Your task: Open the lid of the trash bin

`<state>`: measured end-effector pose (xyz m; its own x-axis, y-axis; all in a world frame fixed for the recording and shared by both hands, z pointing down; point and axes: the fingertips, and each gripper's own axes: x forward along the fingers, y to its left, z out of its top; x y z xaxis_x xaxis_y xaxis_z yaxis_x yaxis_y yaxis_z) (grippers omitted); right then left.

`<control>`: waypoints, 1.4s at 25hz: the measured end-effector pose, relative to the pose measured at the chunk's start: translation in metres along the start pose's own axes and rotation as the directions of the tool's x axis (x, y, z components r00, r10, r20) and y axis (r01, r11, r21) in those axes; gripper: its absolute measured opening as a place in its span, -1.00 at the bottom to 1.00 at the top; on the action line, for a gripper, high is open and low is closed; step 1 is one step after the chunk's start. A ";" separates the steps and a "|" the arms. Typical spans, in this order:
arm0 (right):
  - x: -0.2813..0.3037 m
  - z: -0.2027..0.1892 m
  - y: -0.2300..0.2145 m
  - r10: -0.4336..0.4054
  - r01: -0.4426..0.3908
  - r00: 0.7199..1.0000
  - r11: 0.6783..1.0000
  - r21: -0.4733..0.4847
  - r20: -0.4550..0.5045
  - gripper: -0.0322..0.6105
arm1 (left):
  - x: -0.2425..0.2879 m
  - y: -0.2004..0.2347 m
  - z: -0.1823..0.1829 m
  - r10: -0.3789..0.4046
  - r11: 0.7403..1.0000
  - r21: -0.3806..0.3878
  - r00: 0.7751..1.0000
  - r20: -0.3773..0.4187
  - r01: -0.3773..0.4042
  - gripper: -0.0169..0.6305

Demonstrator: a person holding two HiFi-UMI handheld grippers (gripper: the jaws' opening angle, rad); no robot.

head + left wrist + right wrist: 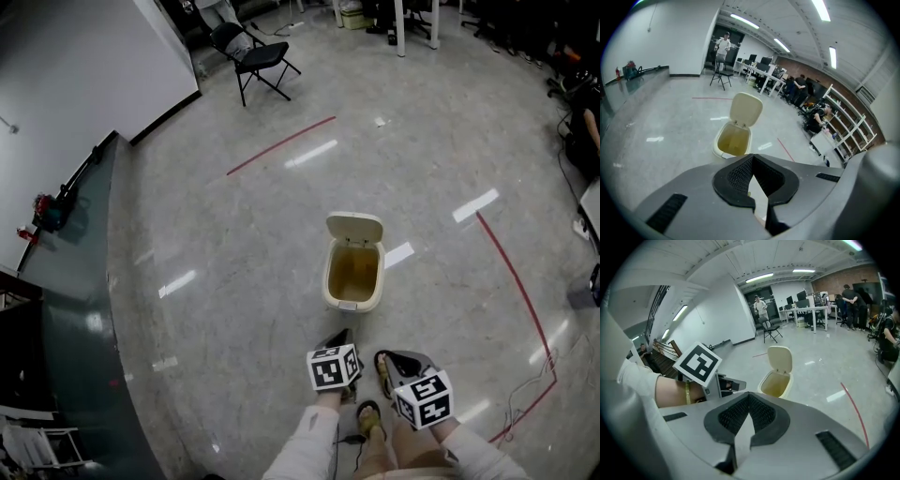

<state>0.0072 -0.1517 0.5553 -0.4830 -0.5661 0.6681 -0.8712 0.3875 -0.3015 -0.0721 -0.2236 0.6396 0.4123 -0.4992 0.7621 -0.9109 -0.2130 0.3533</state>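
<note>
Looking steeply down on a cream trash bin (353, 302) set upright on a glossy grey floor (234, 244), with its lid (354, 228) already swung up and back on the far-side hinge and the yellowish inside laid bare. Held low and near, just short of the bin's front wall and not touching it: left gripper (343, 336), jaws pressed together at the tips with nothing between, only floor showing through the wedge-shaped gap behind the ribbed pads (739, 176). Beside it and slightly further back, right gripper (382, 358), likewise closed on nothing, aimed toward the open bin. Marker cube (334, 367) riding on the left one, seen also from the right gripper view next to a bare forearm (675, 392). Further off, beyond a red floor line (281, 145), a black folding chair (258, 58), well apart from the bin.
</note>
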 end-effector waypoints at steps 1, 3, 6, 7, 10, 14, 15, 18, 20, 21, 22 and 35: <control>-0.007 0.000 0.003 -0.001 0.001 1.000 1.000 -0.005 0.002 -0.89 | -0.011 -0.005 0.000 -0.004 1.000 0.001 1.000 0.009 0.004 -0.94; -0.022 0.001 0.008 -0.005 0.006 1.000 1.000 -0.015 0.013 -0.89 | -0.032 -0.014 -0.001 -0.014 1.000 0.013 0.999 0.029 0.014 -0.94; -0.044 0.003 0.017 -0.014 0.015 0.999 0.999 -0.034 0.035 -0.89 | -0.063 -0.030 -0.003 -0.040 0.999 0.014 0.997 0.064 0.039 -0.94; -0.051 0.004 0.022 -0.016 0.017 0.999 0.999 -0.041 0.042 -0.89 | -0.073 -0.036 -0.006 -0.050 0.999 0.011 0.996 0.073 0.049 -0.94; -0.073 0.005 0.039 -0.011 0.015 0.998 0.998 -0.058 0.066 -0.89 | -0.105 -0.050 -0.015 -0.066 0.998 0.018 0.993 0.096 0.065 -0.94; -0.092 0.005 0.062 0.012 -0.005 0.995 0.998 -0.069 0.100 -0.89 | -0.138 -0.063 -0.028 -0.086 0.996 0.045 0.989 0.119 0.081 -0.94; -0.096 0.005 0.067 0.018 -0.010 0.994 0.997 -0.072 0.107 -0.89 | -0.145 -0.067 -0.032 -0.093 0.995 0.056 0.988 0.121 0.087 -0.94; -0.111 0.003 0.084 0.035 -0.023 0.991 0.996 -0.090 0.127 -0.89 | -0.167 -0.075 -0.039 -0.116 0.991 0.082 0.985 0.131 0.106 -0.94; -0.120 0.002 0.094 0.042 -0.027 0.989 0.994 -0.105 0.144 -0.89 | -0.180 -0.079 -0.039 -0.129 0.989 0.085 0.981 0.145 0.118 -0.94; -0.124 0.001 0.098 0.045 -0.028 0.987 0.994 -0.110 0.153 -0.89 | -0.187 -0.081 -0.039 -0.136 0.989 0.084 0.979 0.153 0.124 -0.94; -0.128 0.000 0.102 0.047 -0.029 0.986 0.993 -0.113 0.159 -0.89 | -0.194 -0.082 -0.039 -0.143 0.988 0.084 0.976 0.162 0.131 -0.94; -0.146 -0.015 0.133 0.083 -0.053 0.972 0.989 -0.142 0.219 -0.89 | -0.247 -0.084 -0.058 -0.174 0.980 0.141 0.954 0.242 0.143 -0.94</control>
<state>-0.0371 -0.0069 0.4277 -0.5615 -0.6772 0.4756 -0.8231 0.5161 -0.2370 -0.0966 -0.0341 0.4532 0.5491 -0.6426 0.5344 -0.8352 -0.3986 0.3789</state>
